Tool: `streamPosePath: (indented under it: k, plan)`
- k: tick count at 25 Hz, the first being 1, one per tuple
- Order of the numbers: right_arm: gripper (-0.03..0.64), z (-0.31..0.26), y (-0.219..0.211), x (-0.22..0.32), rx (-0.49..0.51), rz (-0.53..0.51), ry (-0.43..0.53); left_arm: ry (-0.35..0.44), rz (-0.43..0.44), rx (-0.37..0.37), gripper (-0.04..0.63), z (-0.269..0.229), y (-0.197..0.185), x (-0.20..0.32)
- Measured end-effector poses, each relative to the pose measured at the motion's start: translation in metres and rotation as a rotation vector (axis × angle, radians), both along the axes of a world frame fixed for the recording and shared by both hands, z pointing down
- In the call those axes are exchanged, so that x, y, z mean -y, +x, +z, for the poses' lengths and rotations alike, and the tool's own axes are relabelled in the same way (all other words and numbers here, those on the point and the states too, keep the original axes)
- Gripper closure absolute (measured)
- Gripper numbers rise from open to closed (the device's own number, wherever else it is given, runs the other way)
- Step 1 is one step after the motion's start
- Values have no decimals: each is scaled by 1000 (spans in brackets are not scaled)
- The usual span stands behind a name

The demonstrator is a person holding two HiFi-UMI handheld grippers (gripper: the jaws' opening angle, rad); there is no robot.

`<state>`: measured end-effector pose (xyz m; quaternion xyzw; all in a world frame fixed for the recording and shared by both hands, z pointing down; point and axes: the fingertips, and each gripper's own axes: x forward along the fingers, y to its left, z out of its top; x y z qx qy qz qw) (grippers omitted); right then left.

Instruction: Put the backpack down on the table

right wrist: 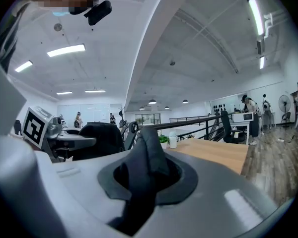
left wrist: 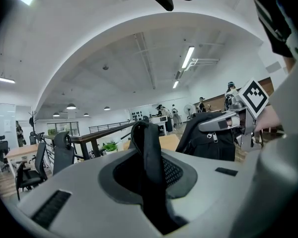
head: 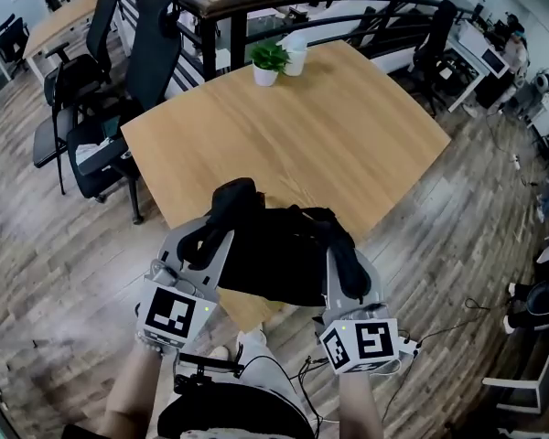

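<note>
Black fabric filled the lower middle of the head view. There the backpack (head: 276, 256) hung between our two grippers at the near edge of the table (head: 329, 126). Its bulk overlapped the wooden edge, but we could not tell whether it rested on the top.

Our left gripper (head: 215, 240) came in from the lower left, its marker cube (head: 174, 312) facing up. In the left gripper view its grey fingers (left wrist: 84, 182) were drawn in on the left strap (left wrist: 151, 148), which rose as a dark folded loop from the gap between them. The body of the backpack (left wrist: 208, 138) showed at the right of that view.

Our right gripper (head: 348, 268) came in from the lower right, with its own cube (head: 364, 344) just below it. In the right gripper view its fingers (right wrist: 223, 192) pinched the right strap (right wrist: 149, 152), bunched and standing up out of the gap. The backpack (right wrist: 102, 138) sat at the left of that view.

At the far edge of the table, near the top centre of the head view, stood a potted plant (head: 268, 60). A white container (head: 295, 55) stood just beside it. Dark office chairs (head: 142, 71) stood at the upper left, close to the table's left corner. A dark railing (head: 284, 7) ran behind the plant. Grey-brown plank floor (head: 55, 245) surrounded the table.
</note>
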<state>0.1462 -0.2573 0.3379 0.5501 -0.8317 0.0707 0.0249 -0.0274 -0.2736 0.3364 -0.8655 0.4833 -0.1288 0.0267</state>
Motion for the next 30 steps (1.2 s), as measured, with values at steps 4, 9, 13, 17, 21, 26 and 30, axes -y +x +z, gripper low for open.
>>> streamPosePath:
  k: [4, 9, 13, 17, 21, 26, 30]
  plan:
    - [555, 2, 3, 30, 14, -20, 4, 13, -12, 6, 535, -2, 5, 28]
    - [555, 0, 4, 67, 17, -32, 19, 35, -33, 13, 536, -3, 5, 59]
    - [555, -4, 6, 93, -2, -43, 37, 45, -48, 11, 536, -4, 7, 82]
    - [555, 1, 4, 121, -12, -50, 40, 42, -66, 10, 536, 1, 4, 105]
    - [555, 14, 0, 148, -18, -60, 30, 39, -68, 25, 536, 14, 1, 128]
    - [555, 33, -3, 173, -26, -65, 11, 10, -92, 15, 536, 36, -4, 154]
    - [555, 57, -6, 191, -40, -64, -15, -33, -94, 13, 535, 62, -4, 172]
